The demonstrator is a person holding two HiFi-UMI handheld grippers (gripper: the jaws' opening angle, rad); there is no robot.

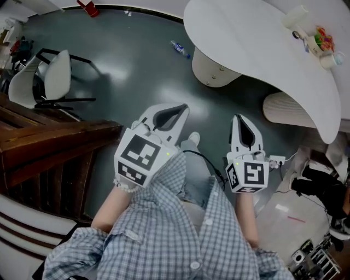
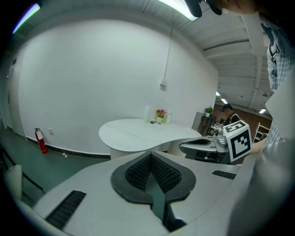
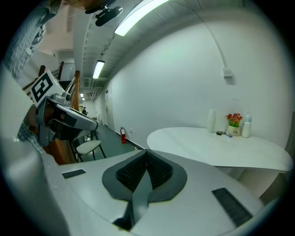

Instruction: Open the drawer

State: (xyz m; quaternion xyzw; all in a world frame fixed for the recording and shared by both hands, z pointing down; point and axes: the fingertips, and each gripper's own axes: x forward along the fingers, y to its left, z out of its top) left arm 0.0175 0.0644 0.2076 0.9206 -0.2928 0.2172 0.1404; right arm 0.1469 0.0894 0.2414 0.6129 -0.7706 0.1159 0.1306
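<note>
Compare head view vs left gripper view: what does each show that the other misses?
Head view only: white chair, bottle on the floor, dark wooden structure. Left gripper view only: ceiling light strip, small box hanging on a cable against the wall. Both: curved white table, flowers on it, right gripper.

2 grippers are showing — the left gripper (image 1: 170,114) and the right gripper (image 1: 244,131). 1 white surface (image 1: 246,44) is carrying 1 flower pot (image 3: 234,125); 1 chair (image 1: 52,82), 1 bottle (image 1: 179,48) and 1 fire extinguisher (image 2: 40,140) are resting on the floor (image 1: 131,65).
</note>
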